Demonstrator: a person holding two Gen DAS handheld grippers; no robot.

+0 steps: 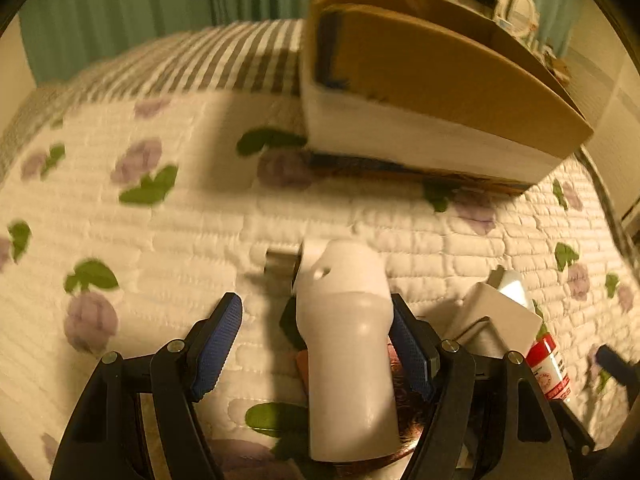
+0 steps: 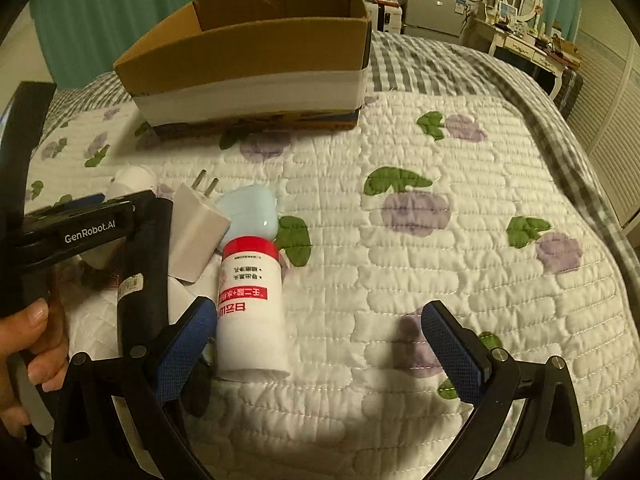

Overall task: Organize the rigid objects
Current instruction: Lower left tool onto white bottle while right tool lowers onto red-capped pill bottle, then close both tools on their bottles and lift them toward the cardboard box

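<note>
White plastic bottle (image 1: 352, 360) between the pads of the left gripper (image 1: 316, 344), far pad touching, near pad apart, grip unclear; smooth, light, stiff, best taken mid-body; right gripper (image 2: 320, 344) wide, empty, beside red-capped bottle (image 2: 250, 304) on quilt (image 2: 440, 240); cardboard box (image 2: 256, 68) at far edge.

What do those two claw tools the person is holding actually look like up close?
Both are alike: the left gripper and right gripper have glossy black angular linkage arms joined by round silver pins. Each of the fingers carries a blue pad with a fine mesh texture. Seen from the right wrist camera, the left gripper's black body bears white "GenRobot.AI" lettering, and a bare hand grips its handle. No cables are clearly visible.
</note>
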